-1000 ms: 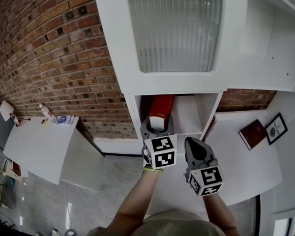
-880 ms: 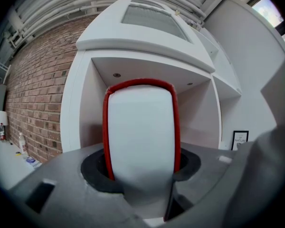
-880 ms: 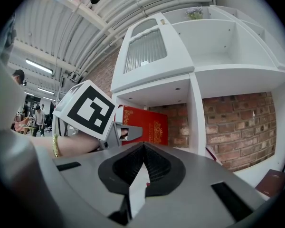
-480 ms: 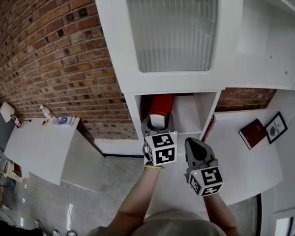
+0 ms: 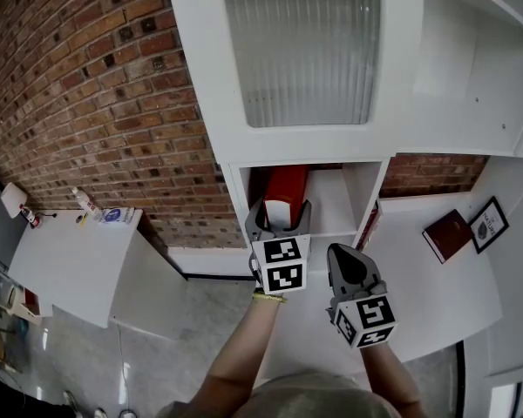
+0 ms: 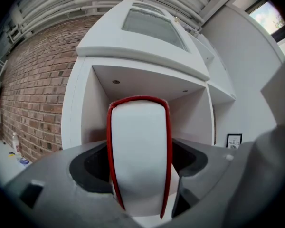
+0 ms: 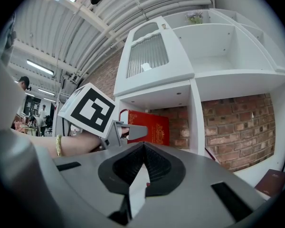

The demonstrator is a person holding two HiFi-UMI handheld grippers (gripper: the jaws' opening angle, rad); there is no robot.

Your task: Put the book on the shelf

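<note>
A red-covered book (image 5: 283,194) stands upright in the left cubby of the white shelf (image 5: 331,205), page edges facing me. My left gripper (image 5: 280,219) straddles its lower end. Its jaws are opening, and in the left gripper view the book (image 6: 138,160) sits between the dark pads with small gaps on both sides. In the right gripper view the book (image 7: 149,125) shows its red cover inside the cubby, behind the left gripper (image 7: 126,132). My right gripper (image 5: 349,264) hangs lower right of the cubby, shut with nothing in it (image 7: 141,158).
A frosted-glass cabinet door (image 5: 305,46) is above the cubby. A dark red book (image 5: 447,236) and a framed picture (image 5: 489,226) lie on the white counter at right; a thin book (image 5: 369,226) leans beside the cubby wall. A white table (image 5: 70,251) with a bottle (image 5: 84,201) stands left, by the brick wall.
The left gripper's jaws have spread wider around the book's lower end. The book stays upright in the cubby. The right gripper has not moved.
</note>
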